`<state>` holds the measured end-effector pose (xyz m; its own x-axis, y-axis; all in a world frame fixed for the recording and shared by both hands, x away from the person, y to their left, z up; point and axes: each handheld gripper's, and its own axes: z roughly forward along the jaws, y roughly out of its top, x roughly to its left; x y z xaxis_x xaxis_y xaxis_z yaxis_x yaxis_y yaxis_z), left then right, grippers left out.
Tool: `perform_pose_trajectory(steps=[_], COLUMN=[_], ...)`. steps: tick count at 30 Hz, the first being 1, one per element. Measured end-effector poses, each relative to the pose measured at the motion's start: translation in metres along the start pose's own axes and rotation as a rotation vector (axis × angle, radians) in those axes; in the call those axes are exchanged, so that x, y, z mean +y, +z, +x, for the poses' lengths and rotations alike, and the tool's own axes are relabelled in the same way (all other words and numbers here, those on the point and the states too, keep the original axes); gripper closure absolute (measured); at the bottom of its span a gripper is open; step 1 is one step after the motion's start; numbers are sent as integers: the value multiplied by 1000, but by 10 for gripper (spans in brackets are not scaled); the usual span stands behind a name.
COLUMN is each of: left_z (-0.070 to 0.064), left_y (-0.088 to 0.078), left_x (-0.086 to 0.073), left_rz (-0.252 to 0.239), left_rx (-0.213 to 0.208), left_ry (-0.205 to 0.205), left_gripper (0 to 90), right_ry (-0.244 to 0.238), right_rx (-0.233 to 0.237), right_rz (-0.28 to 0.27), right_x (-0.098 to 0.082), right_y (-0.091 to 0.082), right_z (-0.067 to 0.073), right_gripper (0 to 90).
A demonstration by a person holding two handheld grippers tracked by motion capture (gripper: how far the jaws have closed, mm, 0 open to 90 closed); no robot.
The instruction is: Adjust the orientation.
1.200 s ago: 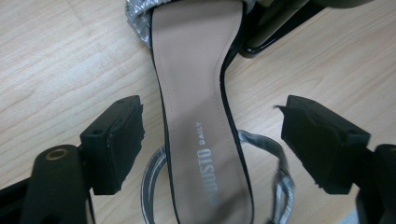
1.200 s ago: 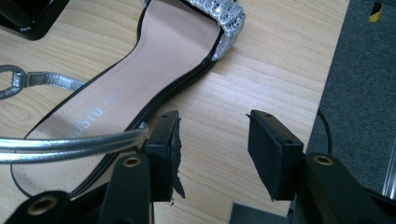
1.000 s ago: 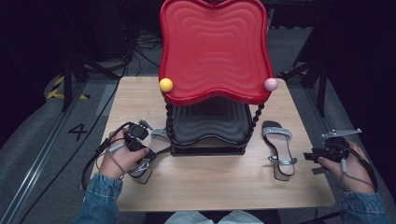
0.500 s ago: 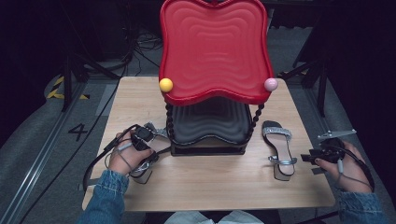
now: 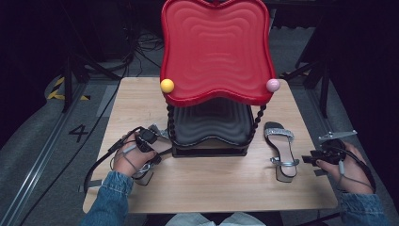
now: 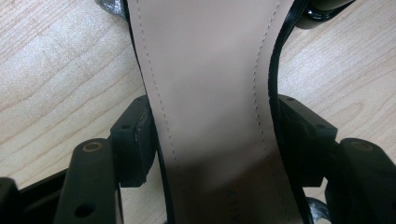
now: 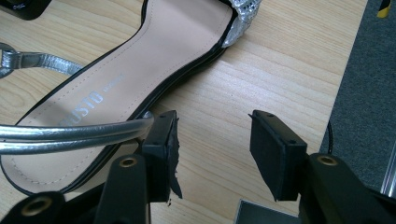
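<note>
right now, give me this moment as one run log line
left gripper: jaws just closing, both against left sandal sole edges | right gripper: open, beside right sandal, not gripping | both sandals flat on table

Dark lab: floor cables (image 5: 136, 42), stands (image 5: 70, 77)

Left hand-held gripper (image 6: 212, 135) jaws just closing, right hand-held gripper (image 7: 212, 140) agape
</note>
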<state>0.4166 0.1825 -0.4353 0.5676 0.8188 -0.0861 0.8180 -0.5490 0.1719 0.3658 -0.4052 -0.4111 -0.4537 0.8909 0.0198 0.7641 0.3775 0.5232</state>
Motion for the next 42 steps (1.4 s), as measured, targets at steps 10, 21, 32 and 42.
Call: perform_pose_trajectory(steps=[10, 21, 32, 42], left_z=[1, 2, 4, 10], left_y=[-2, -15, -32, -69], left_x=[-3, -7, -11, -14], left_rz=[-19, -48, -57, -79], left_rx=[19, -1, 18, 69], left_ry=[-43, -101, -132, -164], left_gripper=[401, 423, 425, 425], right_ry=[-4, -5, -5, -9], right_rx=[1, 4, 3, 8], right_rz=[-2, -2, -5, -8], right_x=[1, 3, 4, 7], right_y=[1, 1, 2, 3], right_z=[1, 1, 0, 1], right_gripper=[526, 526, 525, 524])
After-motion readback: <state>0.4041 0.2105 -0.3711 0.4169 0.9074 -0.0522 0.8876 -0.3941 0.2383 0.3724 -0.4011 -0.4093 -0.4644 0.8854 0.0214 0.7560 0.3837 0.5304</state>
